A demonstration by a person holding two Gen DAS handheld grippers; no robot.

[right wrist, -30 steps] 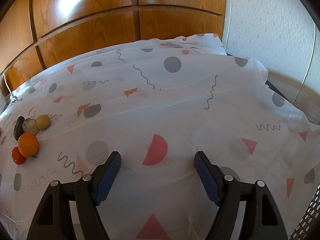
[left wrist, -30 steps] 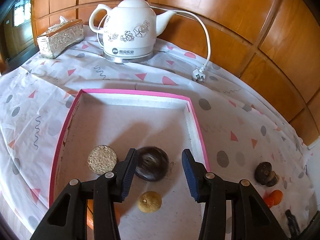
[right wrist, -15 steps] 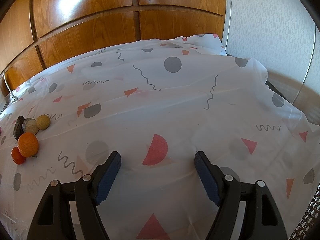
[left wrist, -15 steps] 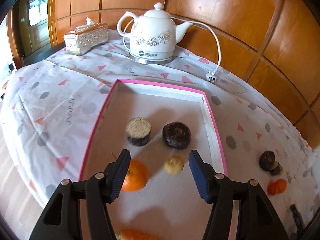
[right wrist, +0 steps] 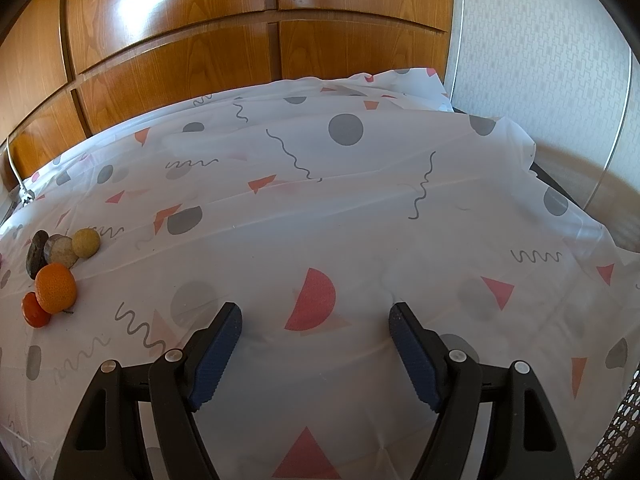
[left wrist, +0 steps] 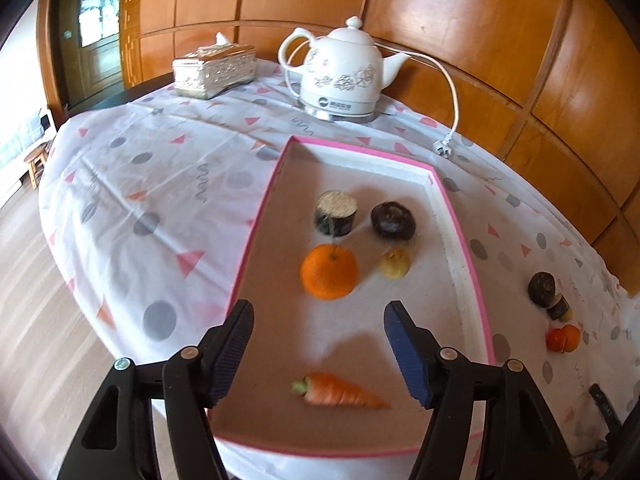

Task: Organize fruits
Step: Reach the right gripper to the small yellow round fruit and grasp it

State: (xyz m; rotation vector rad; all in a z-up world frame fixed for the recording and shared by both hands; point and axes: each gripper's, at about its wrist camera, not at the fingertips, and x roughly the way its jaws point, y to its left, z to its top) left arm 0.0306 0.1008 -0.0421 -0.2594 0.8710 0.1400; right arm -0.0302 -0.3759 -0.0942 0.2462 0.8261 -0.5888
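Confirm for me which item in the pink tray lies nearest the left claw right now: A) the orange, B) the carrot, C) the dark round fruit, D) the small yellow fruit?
B: in the left wrist view the carrot lies in the pink tray between the open fingers of the left claw, ahead of the orange.

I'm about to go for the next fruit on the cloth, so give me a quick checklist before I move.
1. Left tongs empty: ok, jaws have just been opening, nothing between them.
2. Right tongs open and empty: ok.
3. Tray has room: ok, bare floor beside the orange and carrot.
4. Fruit left outside: ok, a cluster on the tablecloth including a loose orange.
5. Loose orange free to grasp: not ok, a smaller orange fruit sits against it.
6. Path from right tongs to the cluster: ok, only cloth shows.
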